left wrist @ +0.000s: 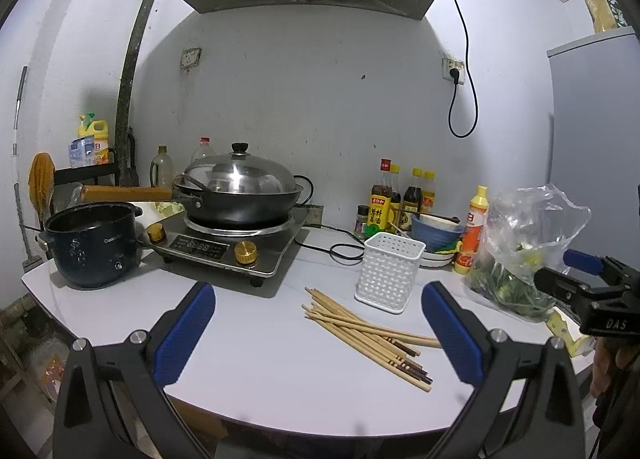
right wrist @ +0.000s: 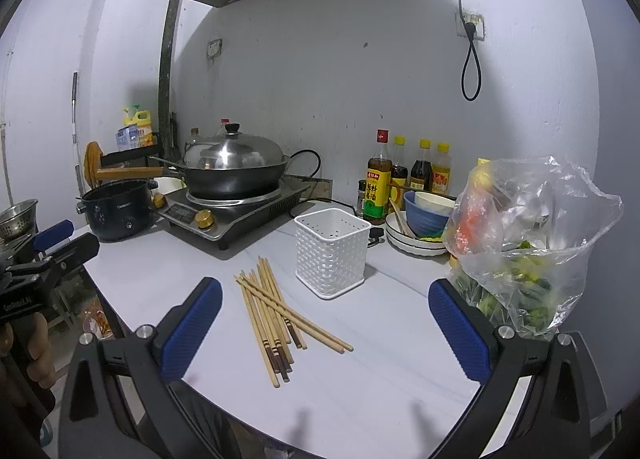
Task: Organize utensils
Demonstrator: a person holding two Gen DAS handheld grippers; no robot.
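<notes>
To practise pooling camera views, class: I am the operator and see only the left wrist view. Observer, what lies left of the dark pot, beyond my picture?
Observer: The right wrist view shows a metal colander at the far left, past the dark pot.
Operator: And what is holding my left gripper?
Observer: A hand is wrapped round the handle below the left gripper. Your own view never shows it.
</notes>
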